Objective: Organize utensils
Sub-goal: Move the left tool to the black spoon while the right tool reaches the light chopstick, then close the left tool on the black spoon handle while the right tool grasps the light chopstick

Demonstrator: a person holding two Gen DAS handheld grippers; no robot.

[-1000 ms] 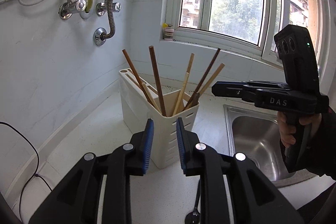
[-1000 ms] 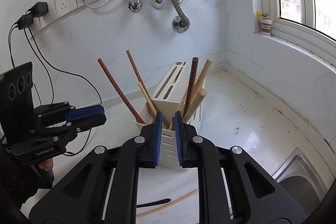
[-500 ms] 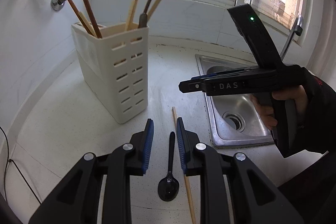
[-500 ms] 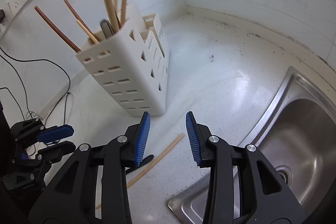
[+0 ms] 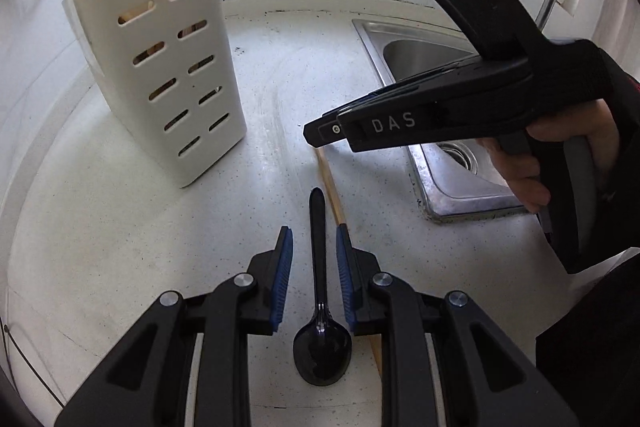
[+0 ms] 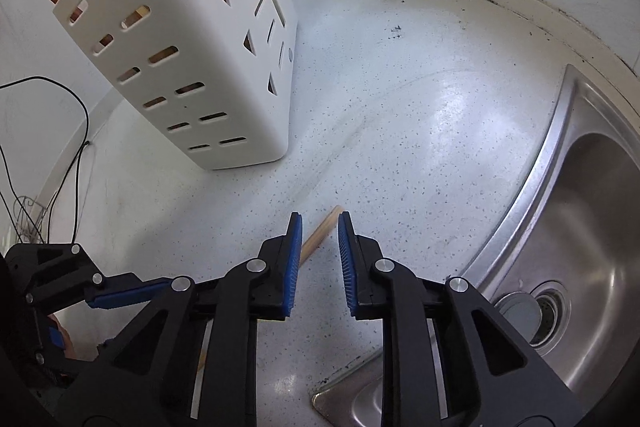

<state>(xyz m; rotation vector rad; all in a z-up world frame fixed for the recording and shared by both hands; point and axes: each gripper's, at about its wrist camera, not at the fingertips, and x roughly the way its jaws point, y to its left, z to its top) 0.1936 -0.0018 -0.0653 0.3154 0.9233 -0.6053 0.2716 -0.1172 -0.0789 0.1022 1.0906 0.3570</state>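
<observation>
In the left wrist view, the white slotted utensil holder (image 5: 160, 67) is standing at about ten o'clock on the counter (image 5: 120, 227), already holding chopsticks. At six o'clock the left gripper (image 5: 314, 239) is hovering with its jaws narrowly parted either side of the black spoon (image 5: 320, 287), pads not touching its handle. The spoon is lying flat, bowl toward the camera; it looks light, stiff and glossy, so probably slippery, and the mid-handle seems the best place to pinch. Just beside it a wooden chopstick (image 5: 330, 183) is running toward twelve o'clock. At three o'clock the right gripper (image 6: 320, 227) is reaching in; its jaws, having just been closing, are narrowly apart over the chopstick's end, gripping nothing. That stick looks light, rigid and prone to roll.
</observation>
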